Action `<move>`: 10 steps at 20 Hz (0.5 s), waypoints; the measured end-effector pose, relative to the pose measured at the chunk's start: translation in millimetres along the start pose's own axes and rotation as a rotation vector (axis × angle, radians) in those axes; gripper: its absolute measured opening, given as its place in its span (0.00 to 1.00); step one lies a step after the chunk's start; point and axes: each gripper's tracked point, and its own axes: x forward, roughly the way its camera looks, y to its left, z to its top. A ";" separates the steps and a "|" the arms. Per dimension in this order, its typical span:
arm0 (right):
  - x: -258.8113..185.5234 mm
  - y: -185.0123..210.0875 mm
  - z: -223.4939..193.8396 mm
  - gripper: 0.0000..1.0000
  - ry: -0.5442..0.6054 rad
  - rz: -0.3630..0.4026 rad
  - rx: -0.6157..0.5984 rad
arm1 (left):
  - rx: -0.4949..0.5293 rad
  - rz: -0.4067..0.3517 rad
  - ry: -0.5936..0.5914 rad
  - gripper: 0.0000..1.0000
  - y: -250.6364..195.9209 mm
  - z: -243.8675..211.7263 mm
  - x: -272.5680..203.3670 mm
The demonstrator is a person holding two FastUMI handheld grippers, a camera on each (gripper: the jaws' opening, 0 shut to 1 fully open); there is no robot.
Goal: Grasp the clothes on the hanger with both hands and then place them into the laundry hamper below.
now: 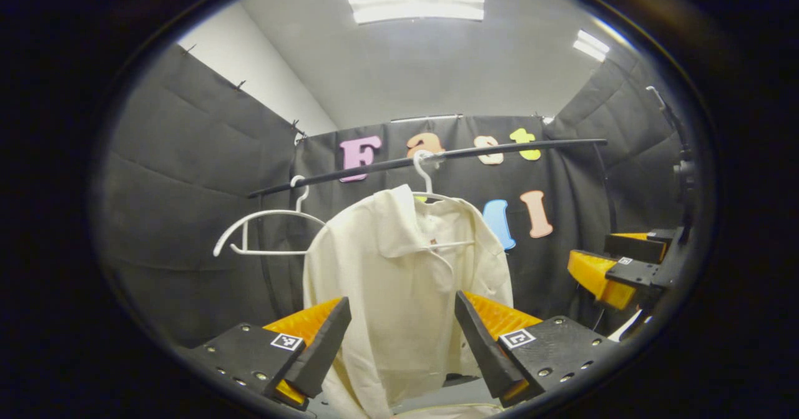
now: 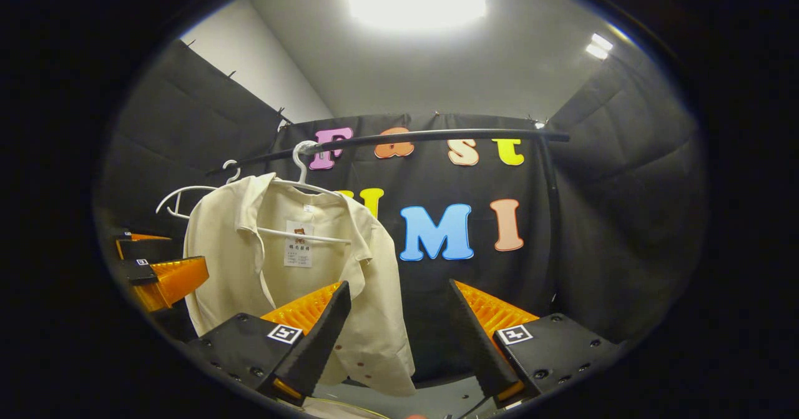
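Note:
A cream collared shirt hangs on a white hanger from a black rail. In the left gripper view my left gripper is open, its fingers framing the shirt's lower half from a short way off, not touching. My right gripper appears at that view's right edge. In the right gripper view the shirt hangs left of centre on its hanger; my right gripper is open, the shirt's hem beyond its left finger. The left gripper shows at the far left, beside the shirt.
An empty white hanger hangs on the rail left of the shirt, also the empty hanger in the right gripper view. Black cloth walls close in behind and on both sides. A pale rim shows at the very bottom, below the shirt.

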 end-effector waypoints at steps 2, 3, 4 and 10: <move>20.2 0.8 -3.2 0.97 -0.006 0.041 0.010 | 0.002 0.012 -0.007 1.00 -14.6 2.1 14.6; 30.1 0.6 -4.5 0.97 -0.009 0.060 0.012 | 0.005 0.016 -0.013 0.98 -20.9 2.8 21.7; 38.3 1.9 -7.2 0.97 -0.010 0.079 0.015 | 0.013 0.021 -0.015 0.98 -26.6 2.6 28.7; 92.4 27.0 -19.2 0.98 -0.003 0.196 0.073 | 0.058 0.105 -0.006 0.99 -24.8 -10.7 79.2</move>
